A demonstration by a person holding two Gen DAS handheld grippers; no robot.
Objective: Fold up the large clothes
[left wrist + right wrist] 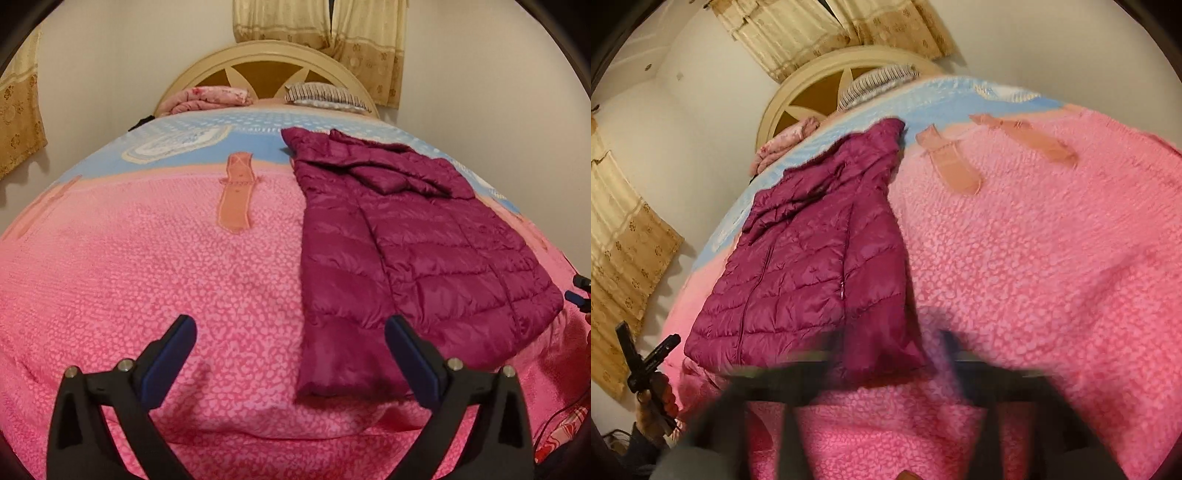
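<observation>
A magenta quilted puffer jacket (pixel 410 243) lies flat on the pink bedspread (pixel 147 280), one sleeve folded along its near-left side. My left gripper (pixel 290 343) is open and empty, hovering just before the jacket's hem, its right finger over the hem corner. The jacket also shows in the right wrist view (pixel 812 254), zipper up. My right gripper (pixel 890 350) is blurred by motion, open, just above the jacket's lower sleeve edge. The right gripper's tips show at the right edge of the left wrist view (pixel 580 291). The left gripper shows in the right wrist view (pixel 646 358), held in a hand.
A rounded cream headboard (pixel 266 59) stands at the far end, with a pink folded blanket (pixel 210 98) and a striped pillow (pixel 325 94). Beige curtains (pixel 332 29) hang behind. The bedspread turns blue near the head (pixel 192 136).
</observation>
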